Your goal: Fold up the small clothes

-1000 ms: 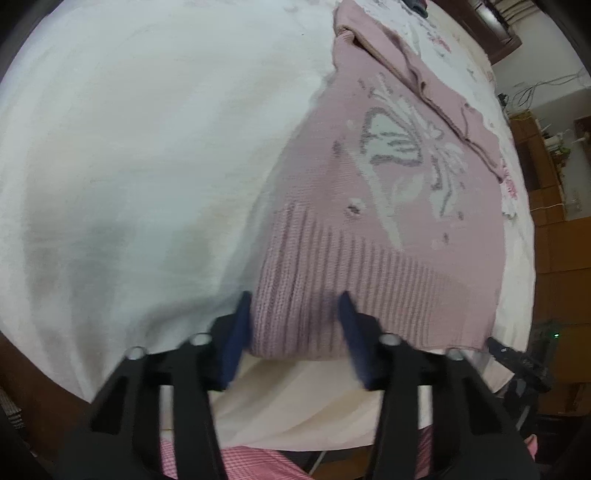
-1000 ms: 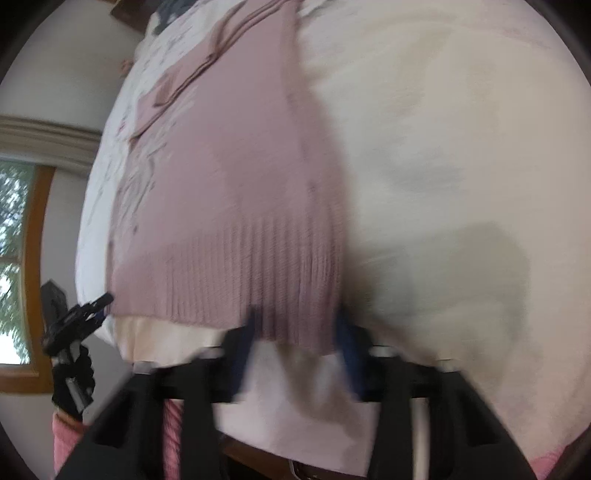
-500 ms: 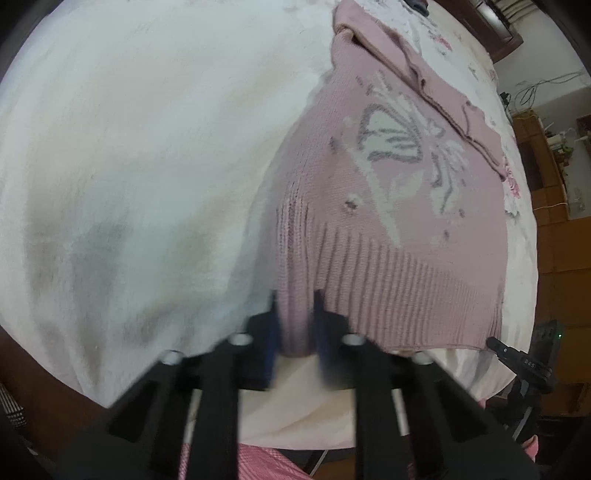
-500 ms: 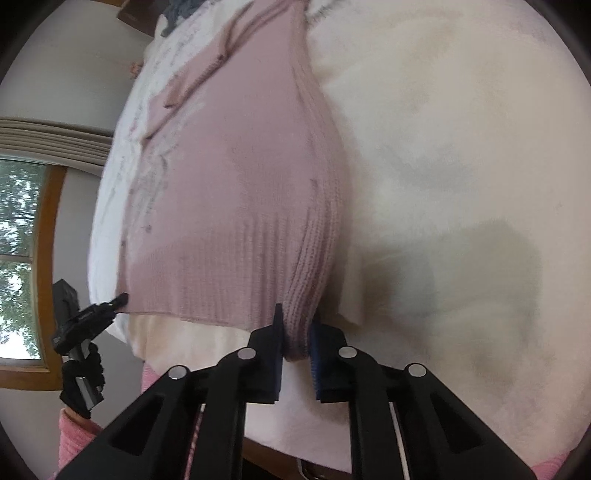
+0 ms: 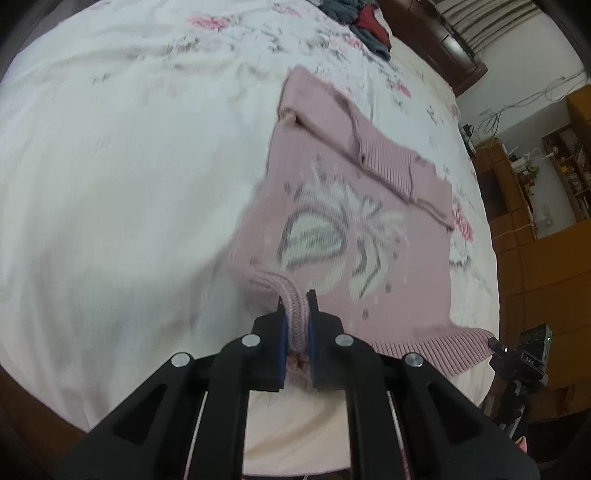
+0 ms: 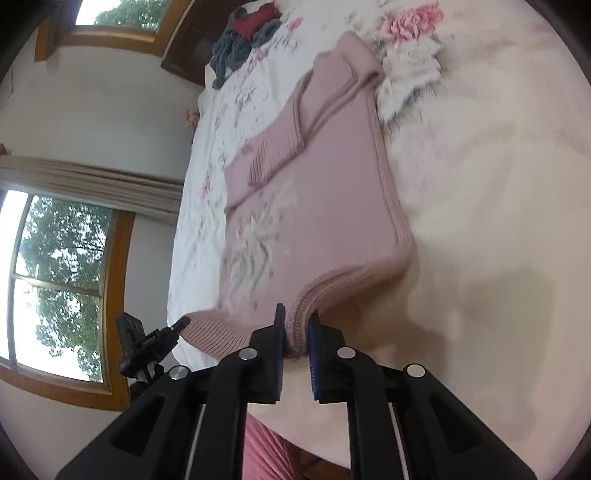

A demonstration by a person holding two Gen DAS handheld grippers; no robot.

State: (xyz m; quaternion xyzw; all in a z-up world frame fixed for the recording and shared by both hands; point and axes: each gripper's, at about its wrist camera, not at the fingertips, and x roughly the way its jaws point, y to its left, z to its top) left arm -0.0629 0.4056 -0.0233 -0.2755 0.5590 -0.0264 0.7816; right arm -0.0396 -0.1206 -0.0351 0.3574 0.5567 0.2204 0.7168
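A small pink knitted sweater (image 5: 369, 229) with a white and grey flower pattern lies on a white floral bedsheet (image 5: 110, 166), its sleeves folded across the chest. My left gripper (image 5: 296, 314) is shut on the ribbed hem at the sweater's left bottom corner and holds it lifted off the sheet. In the right wrist view the same sweater (image 6: 325, 192) lies lengthwise, and my right gripper (image 6: 297, 325) is shut on the ribbed hem at the other bottom corner, also raised. The hem between the two corners sags toward the sheet.
A heap of grey and red clothes (image 5: 365, 22) lies at the bed's far end, seen again as the pile (image 6: 243, 33) in the right wrist view. A dark wooden headboard (image 5: 436, 40) sits behind it. Wooden cabinets (image 5: 546, 229) stand beside the bed. Windows (image 6: 55, 288) line the wall.
Both grippers closed on the sweater's bottom corners and have lifted the hem up and forward over the body; more of the far bed shows now.
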